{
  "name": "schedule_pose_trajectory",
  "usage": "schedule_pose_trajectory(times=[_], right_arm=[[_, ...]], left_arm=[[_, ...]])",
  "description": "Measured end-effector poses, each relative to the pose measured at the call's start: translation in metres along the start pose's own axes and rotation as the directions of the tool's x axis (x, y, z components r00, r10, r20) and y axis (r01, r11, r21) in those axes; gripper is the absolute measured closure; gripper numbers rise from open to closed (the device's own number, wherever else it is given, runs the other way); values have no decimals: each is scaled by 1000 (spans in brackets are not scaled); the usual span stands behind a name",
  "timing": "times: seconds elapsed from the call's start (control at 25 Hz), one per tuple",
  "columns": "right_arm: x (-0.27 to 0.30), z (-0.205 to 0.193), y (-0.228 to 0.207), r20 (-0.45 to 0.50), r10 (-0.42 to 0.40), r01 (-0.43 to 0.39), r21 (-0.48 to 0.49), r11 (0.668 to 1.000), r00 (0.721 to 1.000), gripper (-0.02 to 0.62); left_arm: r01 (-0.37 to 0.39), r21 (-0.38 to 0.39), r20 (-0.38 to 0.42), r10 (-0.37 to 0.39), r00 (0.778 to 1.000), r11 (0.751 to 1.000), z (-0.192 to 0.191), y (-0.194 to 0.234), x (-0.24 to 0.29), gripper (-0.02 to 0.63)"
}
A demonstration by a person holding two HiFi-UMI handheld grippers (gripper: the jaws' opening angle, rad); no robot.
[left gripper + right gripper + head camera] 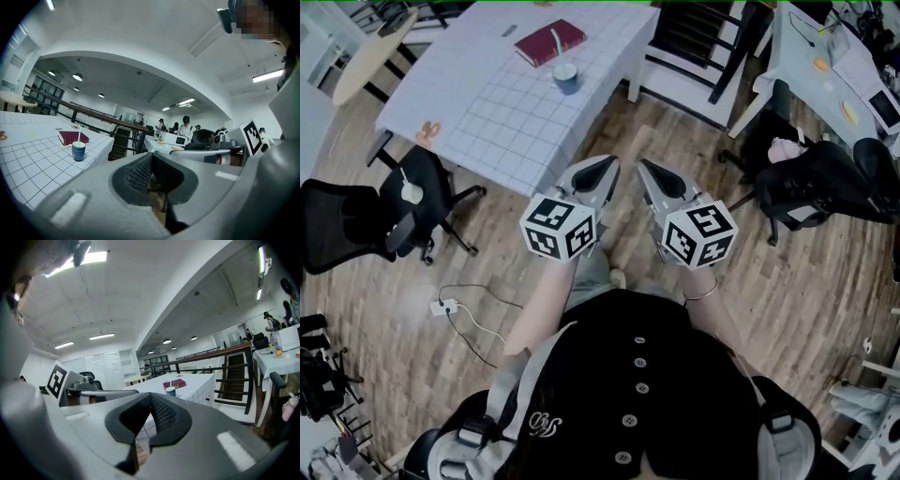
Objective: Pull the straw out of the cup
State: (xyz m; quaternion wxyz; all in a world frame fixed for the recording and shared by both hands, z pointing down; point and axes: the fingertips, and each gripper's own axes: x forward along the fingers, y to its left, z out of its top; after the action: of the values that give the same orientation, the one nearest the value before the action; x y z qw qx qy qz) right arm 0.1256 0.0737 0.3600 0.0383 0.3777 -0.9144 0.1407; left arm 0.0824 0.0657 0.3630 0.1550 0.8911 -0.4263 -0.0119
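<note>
Closest to me, my left hand-held gripper (607, 167) and right hand-held gripper (648, 167) hang side by side over the wooden floor (609, 112). Both have their jaws pressed together with nothing between them, and each gripper view shows the pads meeting at the tips. Past them comes the near edge of the gridded tabletop (502, 117). Farther in stands the blue cup (566, 77), and the white straw (555, 45) rises upright out of it, just in front of a red book (546, 41). I judge the task not yet begun: the straw is untouched and the whole pull is left. Cup and straw sit well apart from both grippers, ahead and slightly left.
</note>
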Motion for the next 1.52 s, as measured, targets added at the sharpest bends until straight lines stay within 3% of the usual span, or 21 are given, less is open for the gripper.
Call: schedule_pose_trajectory(times=[0.56, 1.08, 1.52], right_arm=[[72, 4, -59, -43, -40, 40, -15, 999, 998, 595], [202, 55, -105, -33, -36, 35, -49, 998, 999, 595], [282, 68, -134, -47, -46, 44, -49, 998, 998, 595]], left_arm=[[3, -34, -39, -4, 999, 999, 5, 65, 65, 607], [17, -24, -20, -17, 1000, 1000, 64, 178, 143, 607], [-1, -20, -35, 0, 999, 1000, 88, 259, 174, 607]])
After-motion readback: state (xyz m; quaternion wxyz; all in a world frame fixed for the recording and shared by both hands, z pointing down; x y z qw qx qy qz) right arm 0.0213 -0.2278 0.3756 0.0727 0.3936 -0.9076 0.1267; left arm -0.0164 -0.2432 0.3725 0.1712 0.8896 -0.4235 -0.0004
